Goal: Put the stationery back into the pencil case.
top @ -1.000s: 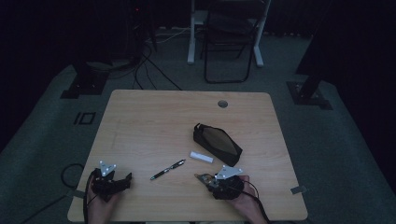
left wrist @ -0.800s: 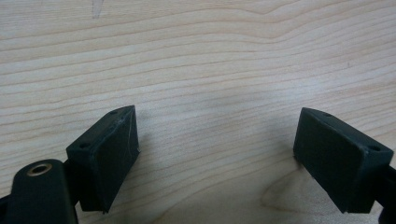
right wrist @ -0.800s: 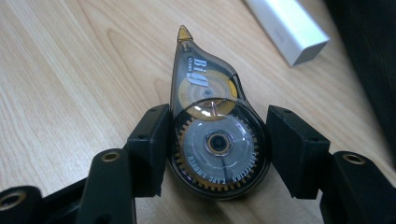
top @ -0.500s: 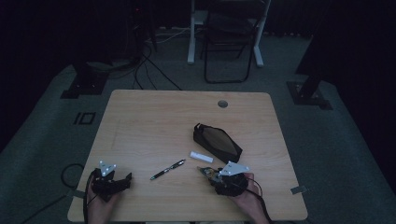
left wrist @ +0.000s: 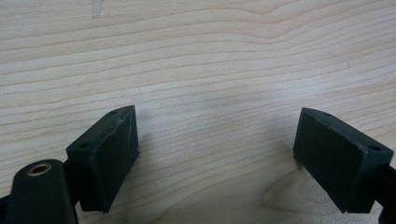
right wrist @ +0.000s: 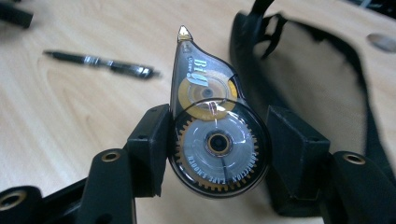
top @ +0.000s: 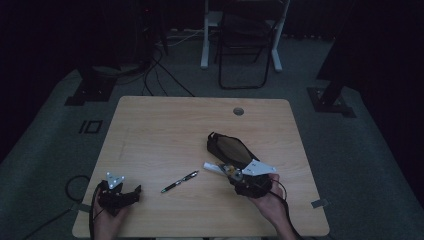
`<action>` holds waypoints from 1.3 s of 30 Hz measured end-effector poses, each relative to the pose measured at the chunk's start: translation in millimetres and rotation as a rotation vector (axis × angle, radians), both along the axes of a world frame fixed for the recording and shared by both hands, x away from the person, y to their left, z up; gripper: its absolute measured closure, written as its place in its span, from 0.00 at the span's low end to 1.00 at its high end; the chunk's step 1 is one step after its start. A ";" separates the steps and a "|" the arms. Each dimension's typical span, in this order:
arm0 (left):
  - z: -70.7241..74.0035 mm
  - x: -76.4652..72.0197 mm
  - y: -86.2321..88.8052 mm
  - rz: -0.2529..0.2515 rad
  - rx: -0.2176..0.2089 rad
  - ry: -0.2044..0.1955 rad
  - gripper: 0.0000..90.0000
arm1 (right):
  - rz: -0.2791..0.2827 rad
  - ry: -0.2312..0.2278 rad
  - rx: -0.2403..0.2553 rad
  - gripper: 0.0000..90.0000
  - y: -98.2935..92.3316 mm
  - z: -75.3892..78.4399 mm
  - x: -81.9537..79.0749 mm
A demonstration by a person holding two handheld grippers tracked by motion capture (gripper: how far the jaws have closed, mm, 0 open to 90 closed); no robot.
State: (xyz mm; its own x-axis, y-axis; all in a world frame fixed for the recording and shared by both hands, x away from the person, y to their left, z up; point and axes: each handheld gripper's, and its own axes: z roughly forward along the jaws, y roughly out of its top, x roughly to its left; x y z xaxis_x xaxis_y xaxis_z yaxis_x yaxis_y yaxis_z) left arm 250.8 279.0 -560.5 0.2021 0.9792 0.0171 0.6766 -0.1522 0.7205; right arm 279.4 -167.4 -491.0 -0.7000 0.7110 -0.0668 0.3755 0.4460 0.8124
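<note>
Spreading beneath both my claws is the table [top: 165,130], the largest thing here: a pale wooden top with rounded corners, flowing grain lines and one small round hole [top: 238,111] near its far edge.

Next in size is the black pouch [top: 231,148], a soft, flattened, long-oval fabric case with a dark rim and a brownish panel. It lies just past my right claw [right wrist: 217,140], slightly to its right, and I cannot tell what is inside it.

My right claw comes next: blocky black jaws with flat matte pads, clenched on a correction tape dispenser [right wrist: 212,135]. The pads press its round body from both sides, holding it off the wood. My right hand [top: 270,205] carries this claw near the table's front edge.

My left claw [left wrist: 217,154] sits well apart, at the table's front left corner. Its two black rubbery pads stand wide and released, with bare wood grain between them.

That dispenser is a teardrop of clear plastic tapering to a small tip that points away from me. Through the shell I see a toothed grey wheel and an amber-yellow spool.

A slim dark pen [right wrist: 100,63] with a shiny metal section lies on the wood ahead and left of my right claw.

Smallest in view is a white tube-like piece [top: 212,167], lying just beside my right claw.
</note>
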 end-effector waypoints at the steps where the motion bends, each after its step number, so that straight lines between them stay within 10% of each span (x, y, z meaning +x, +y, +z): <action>1: 0.0 0.0 0.0 0.000 0.000 0.000 0.16 | -0.007 -0.004 0.004 0.46 -0.8 2.9 2.3; 15: 0.0 0.0 0.0 0.000 0.000 0.000 0.16 | -0.071 -0.018 0.028 0.46 -5.4 22.2 32.5; 39: 0.0 0.0 -0.1 0.001 -0.001 0.000 0.16 | -0.144 0.052 -0.036 0.46 0.6 3.9 83.9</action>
State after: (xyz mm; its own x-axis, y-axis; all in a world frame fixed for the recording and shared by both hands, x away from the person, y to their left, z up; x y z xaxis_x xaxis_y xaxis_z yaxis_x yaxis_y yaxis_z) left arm 250.8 278.9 -560.6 0.2013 0.9794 0.0164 0.6766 -0.1512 0.7207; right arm 363.3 -166.9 -487.1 -0.5941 0.8021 -0.0601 0.4792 0.4130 0.7745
